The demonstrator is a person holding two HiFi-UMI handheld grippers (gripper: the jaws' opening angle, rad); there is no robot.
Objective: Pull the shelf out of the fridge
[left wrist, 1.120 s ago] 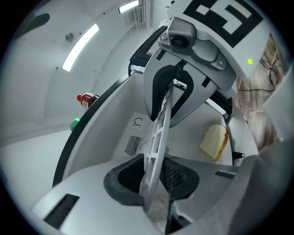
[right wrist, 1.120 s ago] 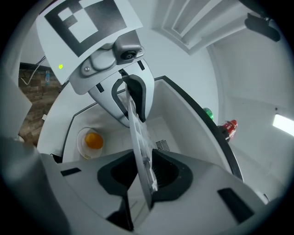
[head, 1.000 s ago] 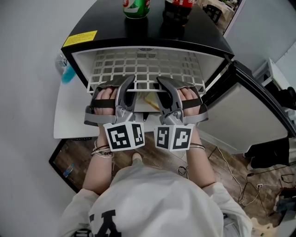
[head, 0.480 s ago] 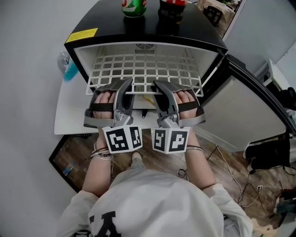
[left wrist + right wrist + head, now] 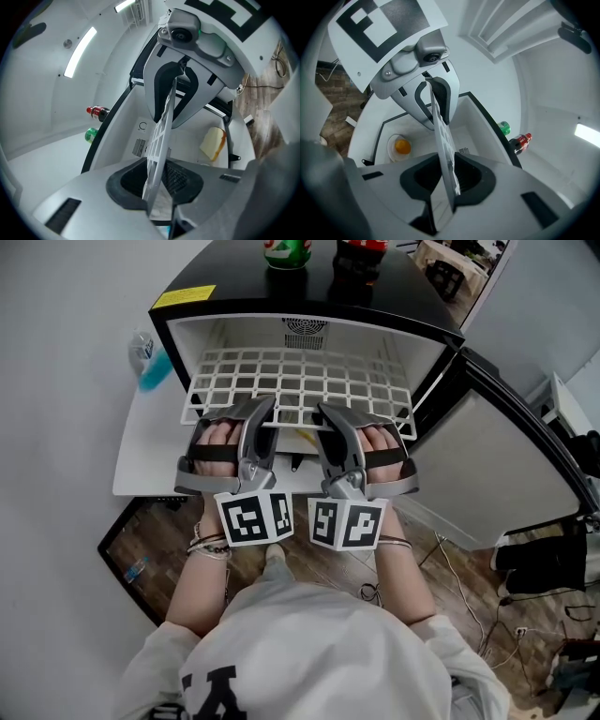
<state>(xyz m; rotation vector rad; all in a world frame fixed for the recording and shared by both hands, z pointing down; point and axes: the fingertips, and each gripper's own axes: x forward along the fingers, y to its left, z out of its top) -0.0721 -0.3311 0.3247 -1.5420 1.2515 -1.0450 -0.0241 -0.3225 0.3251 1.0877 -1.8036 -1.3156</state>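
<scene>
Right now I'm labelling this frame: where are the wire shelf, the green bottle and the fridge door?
wire shelf (image 5: 300,381), head view, middle of its grid.
green bottle (image 5: 286,251), head view, its body.
fridge door (image 5: 473,474), head view, white inner panel.

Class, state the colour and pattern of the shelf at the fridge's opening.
White, an open grid of bars; the head view shows the shelf best.

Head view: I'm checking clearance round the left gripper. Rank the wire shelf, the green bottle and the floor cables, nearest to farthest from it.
1. wire shelf: clamped in the left gripper.
2. green bottle: on the fridge top, farther back.
3. floor cables: far right, beyond the open door.
</scene>
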